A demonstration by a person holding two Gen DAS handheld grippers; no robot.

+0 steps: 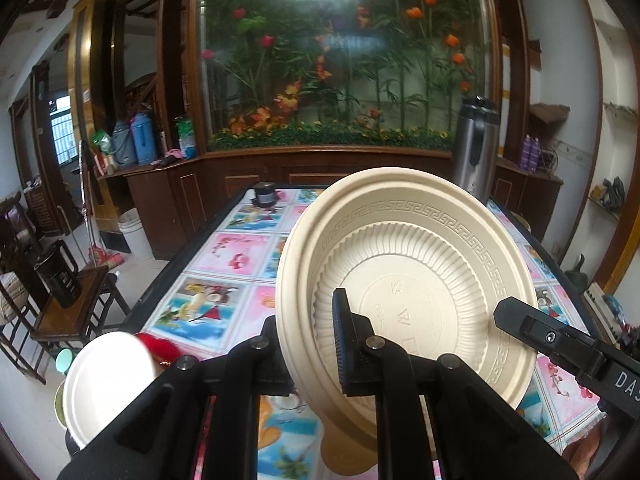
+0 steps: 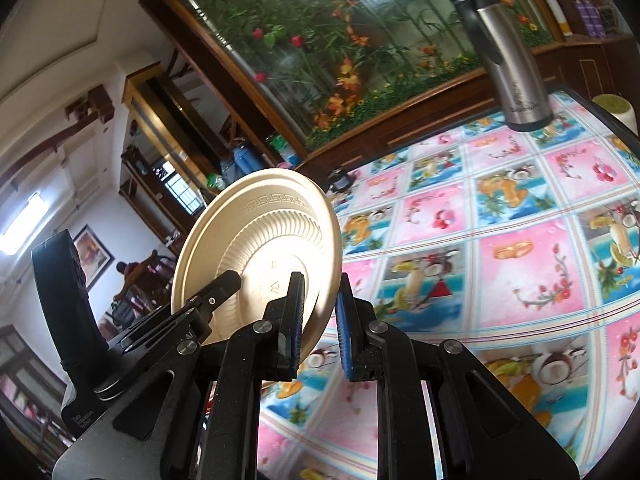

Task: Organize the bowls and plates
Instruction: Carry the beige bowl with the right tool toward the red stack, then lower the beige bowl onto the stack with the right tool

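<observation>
A beige plate (image 1: 408, 256) with a key-pattern rim and ribbed underside is held tilted in the air above the table, its underside toward me. My left gripper (image 1: 308, 352) is shut on its lower rim. In the right wrist view the same plate (image 2: 256, 248) sits between my right gripper's fingers (image 2: 318, 328), which straddle its rim with a small gap on the right side. The right gripper's finger (image 1: 516, 320) shows at the plate's right in the left wrist view. A white bowl or plate (image 1: 106, 384) lies blurred at lower left.
The table (image 2: 500, 240) has a glossy cloth of pink and blue fruit pictures. A steel thermos (image 2: 508, 60) stands at its far right, a small dark jar (image 1: 265, 194) at the far edge. A wooden cabinet with a flower panel (image 1: 340, 60) is behind; a chair (image 1: 68, 312) stands left.
</observation>
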